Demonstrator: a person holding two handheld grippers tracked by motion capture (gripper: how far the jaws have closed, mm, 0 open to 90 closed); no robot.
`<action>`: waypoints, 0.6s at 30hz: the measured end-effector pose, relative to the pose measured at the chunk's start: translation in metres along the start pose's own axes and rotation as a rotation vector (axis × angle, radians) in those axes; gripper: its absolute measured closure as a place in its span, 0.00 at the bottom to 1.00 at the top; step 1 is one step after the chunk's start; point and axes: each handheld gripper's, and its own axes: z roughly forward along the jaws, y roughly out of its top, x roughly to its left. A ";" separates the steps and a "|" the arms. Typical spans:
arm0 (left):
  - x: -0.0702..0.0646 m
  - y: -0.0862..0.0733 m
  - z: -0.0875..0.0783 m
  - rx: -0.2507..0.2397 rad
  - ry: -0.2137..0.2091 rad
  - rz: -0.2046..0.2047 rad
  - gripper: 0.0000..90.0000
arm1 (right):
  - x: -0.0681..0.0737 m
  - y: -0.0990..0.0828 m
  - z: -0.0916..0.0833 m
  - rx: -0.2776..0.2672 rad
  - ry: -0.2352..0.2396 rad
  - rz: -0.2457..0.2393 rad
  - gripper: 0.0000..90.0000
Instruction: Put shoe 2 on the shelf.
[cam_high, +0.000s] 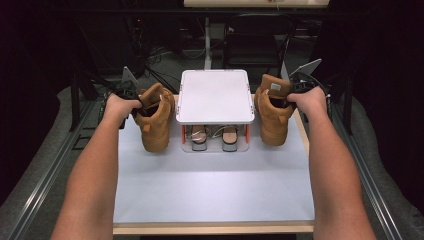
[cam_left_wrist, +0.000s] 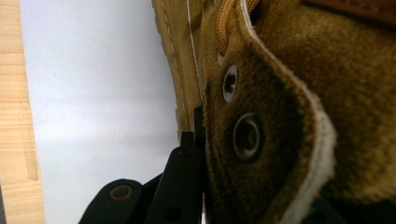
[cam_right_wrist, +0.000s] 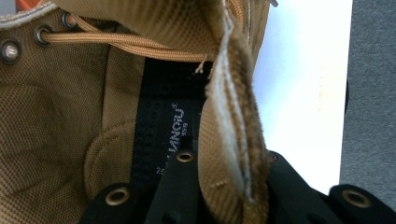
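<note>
Tan suede boots, one in each claw: left boot (cam_high: 154, 120) pinched at its collar by left claw (cam_high: 131, 95), right boot (cam_high: 273, 111) likewise by right claw (cam_high: 299, 90). Held just above white tabletop (cam_high: 210, 185), flanking small white shoe rack (cam_high: 215, 95) with sandals (cam_high: 215, 136) underneath.

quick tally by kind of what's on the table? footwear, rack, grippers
Tan boots: 2, left boot, right boot
Sandals under the rack: 2, and
White-topped rack: 1
Grippers: 2, left gripper, right gripper
Total: 7
</note>
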 end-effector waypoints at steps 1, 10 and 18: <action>0.000 0.001 -0.001 -0.005 0.001 0.000 0.96 | 0.000 0.001 -0.001 0.002 0.010 0.001 0.95; 0.003 0.003 -0.013 -0.021 0.010 -0.018 0.96 | 0.003 0.004 -0.015 -0.011 -0.015 0.006 0.95; -0.003 0.008 -0.033 -0.043 0.018 -0.019 0.96 | 0.008 0.007 -0.034 -0.032 -0.021 0.010 0.95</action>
